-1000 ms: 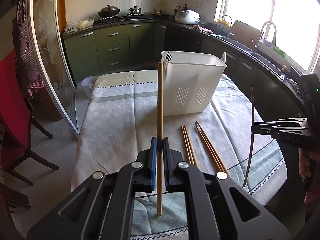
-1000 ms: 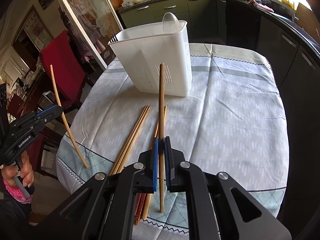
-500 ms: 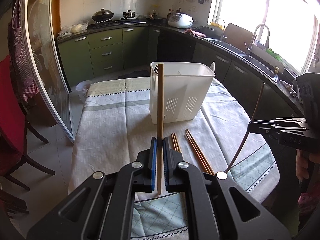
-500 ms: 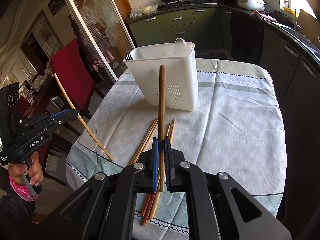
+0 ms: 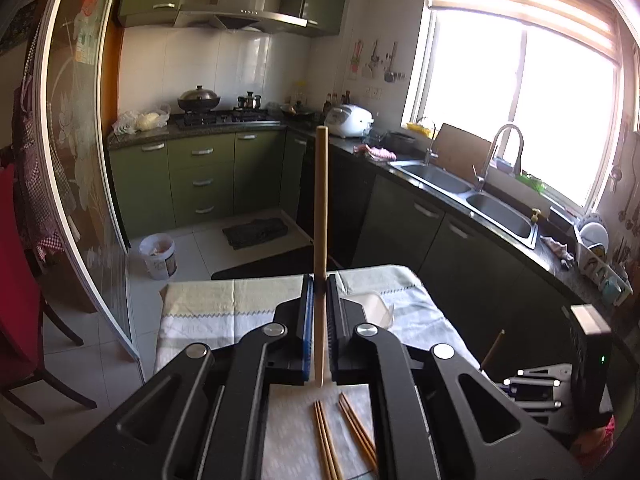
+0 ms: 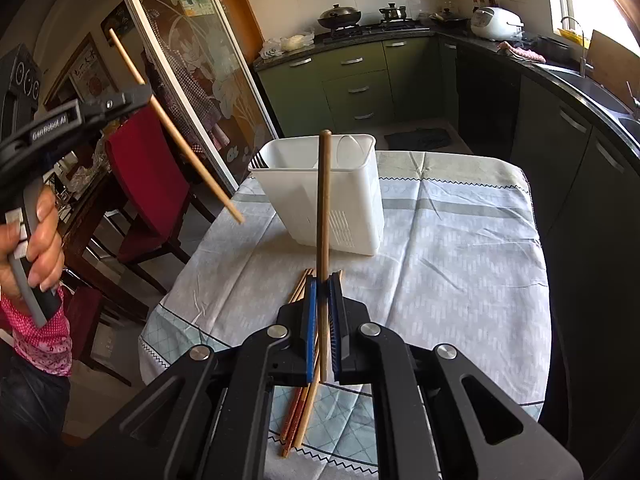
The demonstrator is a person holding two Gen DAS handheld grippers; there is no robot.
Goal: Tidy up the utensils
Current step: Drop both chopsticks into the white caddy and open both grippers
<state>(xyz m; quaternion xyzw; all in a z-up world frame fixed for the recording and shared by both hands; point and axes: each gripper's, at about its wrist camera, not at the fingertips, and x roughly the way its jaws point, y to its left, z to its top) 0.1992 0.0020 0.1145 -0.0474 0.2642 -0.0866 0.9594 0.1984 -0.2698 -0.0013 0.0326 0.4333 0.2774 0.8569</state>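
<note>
Now we hold one chopstick in each gripper. Our left gripper (image 5: pixel 319 300) has its fingers clenched on a pale chopstick (image 5: pixel 321 216) that stands upright between the blue pads; seen from the right wrist it slants, both ends free in the air beside the surface's left edge. Our right gripper (image 6: pixel 323 304) grips a darker chopstick (image 6: pixel 323 208), also upright, its top level with the rim of the white caddy (image 6: pixel 320 200).

That caddy stands toward the far end of the surface (image 6: pixel 460 248), open at the top. We can see fork tines (image 6: pixel 256 160) at its left corner and a pale spoon (image 6: pixel 352 146) at its back right; the rest of the inside is hidden from us.

More chopsticks (image 6: pixel 304 360) lie loose on the cloth between the caddy and the near edge, partly under our right gripper. To the right of the caddy the cloth is bare out to the edge. A red chair (image 6: pixel 148 184) stands just off the left edge.
</note>
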